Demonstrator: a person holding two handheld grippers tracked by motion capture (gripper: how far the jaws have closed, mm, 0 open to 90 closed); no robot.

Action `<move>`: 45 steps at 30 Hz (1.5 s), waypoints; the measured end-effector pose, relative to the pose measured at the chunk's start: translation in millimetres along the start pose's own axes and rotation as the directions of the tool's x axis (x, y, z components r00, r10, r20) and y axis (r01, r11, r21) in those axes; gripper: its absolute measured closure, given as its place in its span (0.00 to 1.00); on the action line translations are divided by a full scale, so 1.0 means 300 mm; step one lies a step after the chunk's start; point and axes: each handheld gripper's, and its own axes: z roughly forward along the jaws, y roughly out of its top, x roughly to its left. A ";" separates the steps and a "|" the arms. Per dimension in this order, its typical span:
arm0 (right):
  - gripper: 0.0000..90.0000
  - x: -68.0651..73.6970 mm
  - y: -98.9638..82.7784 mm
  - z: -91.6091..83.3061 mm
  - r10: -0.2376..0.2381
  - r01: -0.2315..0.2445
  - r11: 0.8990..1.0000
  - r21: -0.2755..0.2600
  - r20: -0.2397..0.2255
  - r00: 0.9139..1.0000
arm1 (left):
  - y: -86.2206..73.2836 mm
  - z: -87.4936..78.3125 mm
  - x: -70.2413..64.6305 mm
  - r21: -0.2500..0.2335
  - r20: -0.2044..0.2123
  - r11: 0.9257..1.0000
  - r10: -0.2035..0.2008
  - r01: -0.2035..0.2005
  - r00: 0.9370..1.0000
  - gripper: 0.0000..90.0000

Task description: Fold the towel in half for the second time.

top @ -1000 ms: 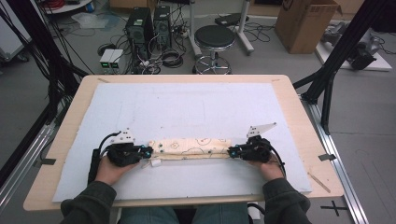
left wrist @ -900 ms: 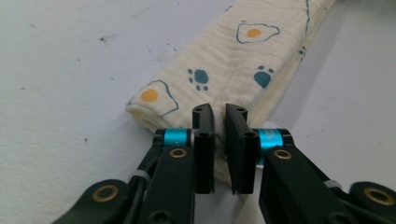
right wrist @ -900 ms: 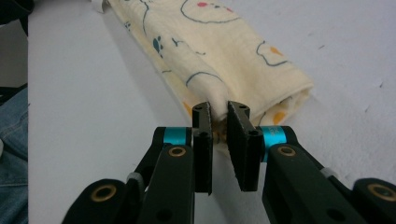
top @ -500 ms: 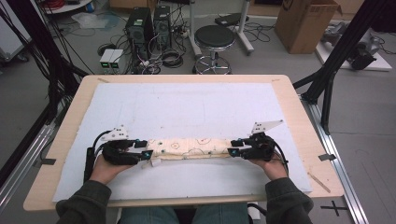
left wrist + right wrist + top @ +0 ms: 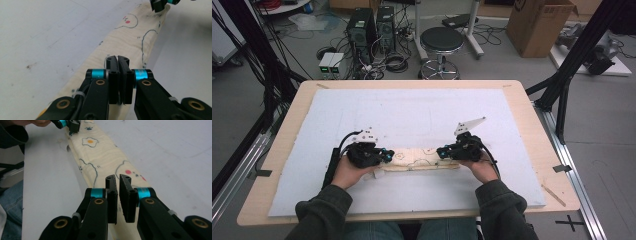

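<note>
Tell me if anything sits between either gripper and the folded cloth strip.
Nothing visible does. The left gripper and the right gripper each have their jaws right at an end of the folded cloth strip, with bare white mat around it.

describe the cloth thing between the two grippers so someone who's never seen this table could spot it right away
On the wooden table lies a big white mat; near its front edge, a long narrow folded cloth runs side to side. It is cream with cartoon outlines, a fried egg and red dots, the one patterned thing on the mat.

No legible text or labels anywhere
</note>
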 end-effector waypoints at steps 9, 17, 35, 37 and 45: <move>0.94 0.028 0.036 0.105 -0.059 0.061 0.994 0.090 -0.024 0.998 | -0.006 0.074 -0.017 0.100 0.023 0.995 0.019 -0.021 1.000 0.98; 0.94 0.046 -0.008 0.122 -0.084 0.086 0.984 0.156 -0.020 0.996 | -0.037 0.066 -0.036 0.161 0.013 0.985 0.060 -0.061 0.998 0.98; 0.79 0.023 -0.020 0.074 -0.114 0.109 0.989 0.097 0.053 0.992 | -0.088 -0.042 0.037 0.107 -0.023 0.994 0.016 -0.014 1.000 0.91; 0.77 0.023 -0.030 0.072 -0.122 0.114 0.988 0.108 0.066 0.990 | -0.101 -0.041 0.038 0.122 -0.031 0.992 0.022 -0.018 0.999 0.87; 0.70 0.015 -0.075 0.036 -0.142 0.130 0.984 0.120 0.096 0.985 | -0.119 -0.062 0.043 0.117 -0.051 0.993 0.041 -0.035 0.998 0.77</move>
